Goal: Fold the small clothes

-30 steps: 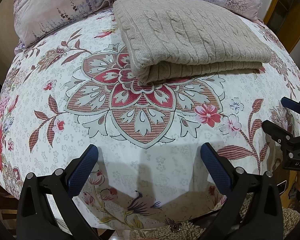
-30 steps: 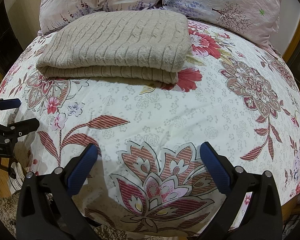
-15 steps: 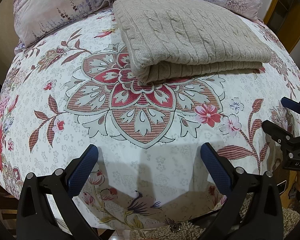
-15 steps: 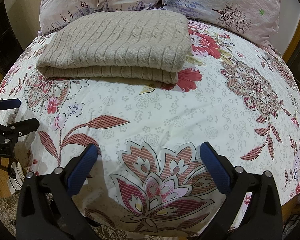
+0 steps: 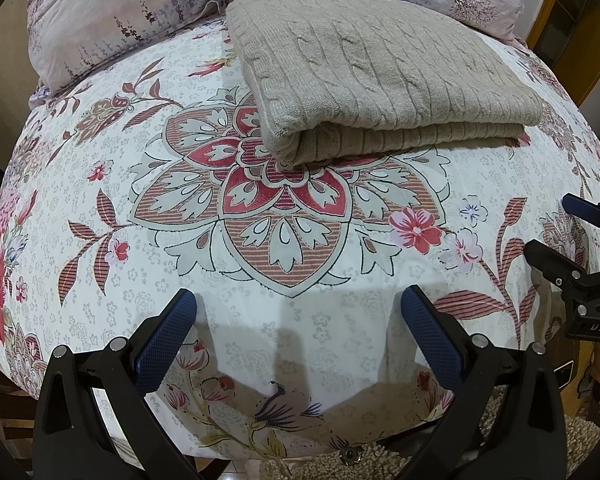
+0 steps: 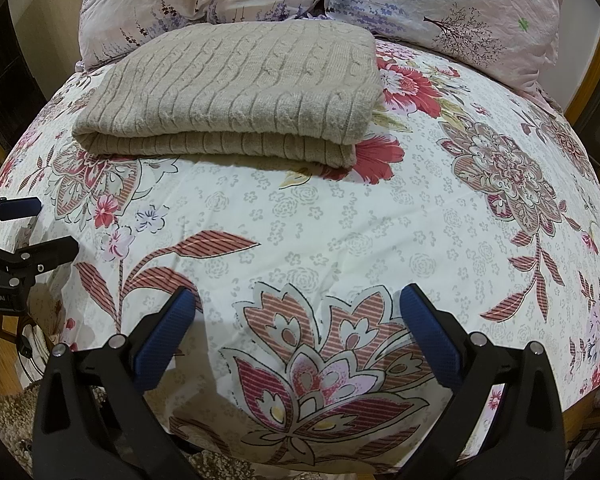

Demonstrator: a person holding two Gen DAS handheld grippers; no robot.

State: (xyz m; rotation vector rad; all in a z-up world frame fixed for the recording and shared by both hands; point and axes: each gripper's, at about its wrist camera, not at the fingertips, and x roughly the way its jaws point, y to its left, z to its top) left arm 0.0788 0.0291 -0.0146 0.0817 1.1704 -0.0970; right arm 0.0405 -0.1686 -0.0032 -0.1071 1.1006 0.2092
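A beige cable-knit sweater lies folded in a neat rectangle on the far half of the floral bed; it also shows in the right wrist view. My left gripper is open and empty, low over the near edge of the bed, well short of the sweater. My right gripper is open and empty, also over the near edge. The right gripper shows at the right of the left wrist view. The left gripper shows at the left of the right wrist view.
Two pale floral pillows lie behind the sweater at the head of the bed. A wooden frame stands at the far right. A shaggy rug lies on the floor below the near bed edge.
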